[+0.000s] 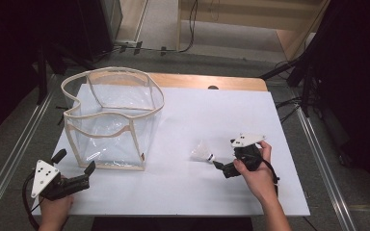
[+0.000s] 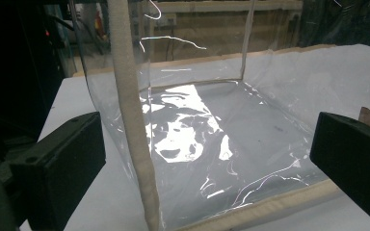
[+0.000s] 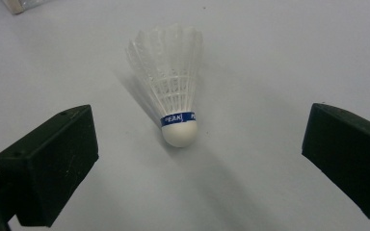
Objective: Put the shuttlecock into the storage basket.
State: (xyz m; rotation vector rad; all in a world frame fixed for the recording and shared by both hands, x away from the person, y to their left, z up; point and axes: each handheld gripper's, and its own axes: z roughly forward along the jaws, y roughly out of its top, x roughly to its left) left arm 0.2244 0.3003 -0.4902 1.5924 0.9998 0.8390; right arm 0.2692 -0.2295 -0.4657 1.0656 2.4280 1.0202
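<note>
A white feather shuttlecock [image 1: 202,151] with a blue band lies on its side on the white table [image 1: 173,192], right of centre. In the right gripper view the shuttlecock [image 3: 173,91] points its cork toward me. My right gripper [image 3: 197,127] is open, a jaw on either side of the cork and not touching it. In the high view the right gripper [image 1: 223,167] sits just right of the shuttlecock. A clear plastic bag [image 1: 111,115] with beige trim stands open at the left. My left gripper [image 1: 75,161] is open and empty, facing the bag's near corner [image 2: 132,125].
A wooden strip [image 1: 207,82] runs along the table's far edge. Black stands and cables [image 1: 298,72] line the floor at both sides. The person's hands hold the grippers near the front edge.
</note>
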